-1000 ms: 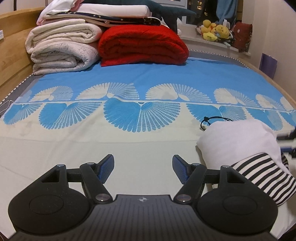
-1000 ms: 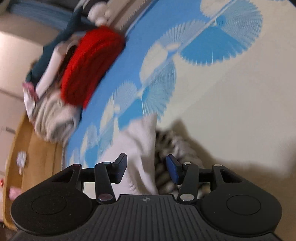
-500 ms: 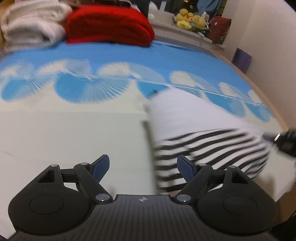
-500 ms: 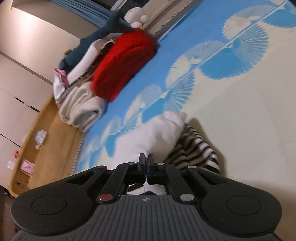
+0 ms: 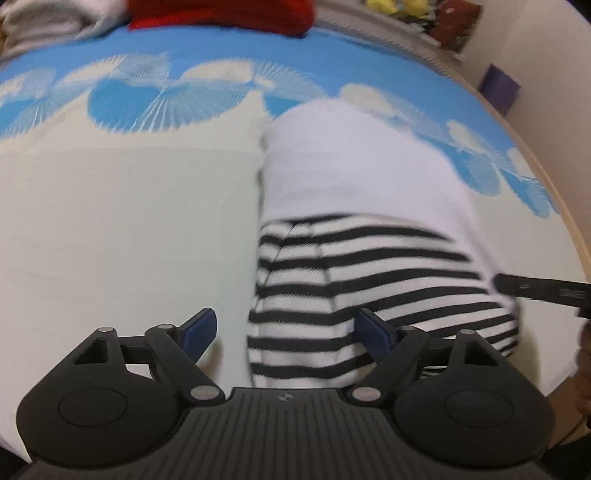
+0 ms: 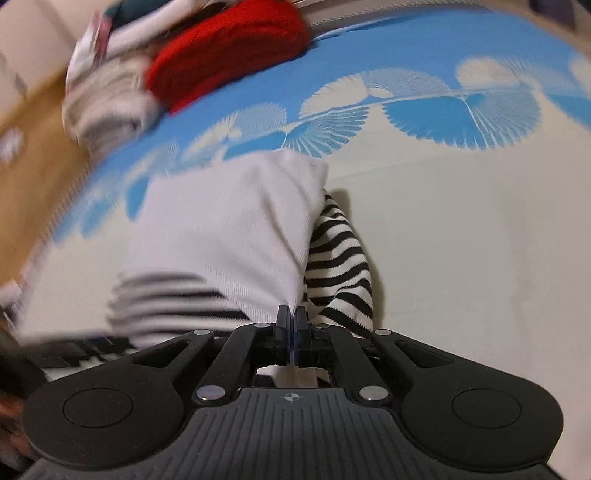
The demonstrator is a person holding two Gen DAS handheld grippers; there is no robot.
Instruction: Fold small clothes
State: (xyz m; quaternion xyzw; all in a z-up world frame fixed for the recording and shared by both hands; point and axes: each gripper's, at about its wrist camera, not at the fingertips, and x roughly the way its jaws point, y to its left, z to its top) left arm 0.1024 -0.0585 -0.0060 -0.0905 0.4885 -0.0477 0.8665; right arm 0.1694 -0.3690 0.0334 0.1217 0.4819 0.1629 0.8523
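A small garment, white (image 5: 354, 173) with black-and-white striped parts (image 5: 354, 280), lies bunched on the bed sheet. In the right wrist view the white part (image 6: 221, 229) and a striped sleeve (image 6: 340, 266) lie just ahead. My left gripper (image 5: 291, 332) is open, its fingers either side of the striped edge, the right blue pad (image 5: 376, 336) over the fabric. My right gripper (image 6: 291, 325) is shut on the garment's near edge; white fabric shows behind the closed pads. The right gripper's tip (image 5: 535, 288) shows at the right of the left wrist view.
The bed has a cream and blue fan-patterned sheet (image 5: 129, 221). A red folded blanket (image 6: 229, 48) and rolled cream blankets (image 6: 107, 107) are stacked at the far end. A wooden bed frame (image 6: 33, 155) runs along the side. Stuffed toys (image 5: 410, 7) sit at the back.
My left gripper has moved right and closer, so the striped garment now lies between its fingers. My right gripper closed on the garment's edge and has swung round with it.
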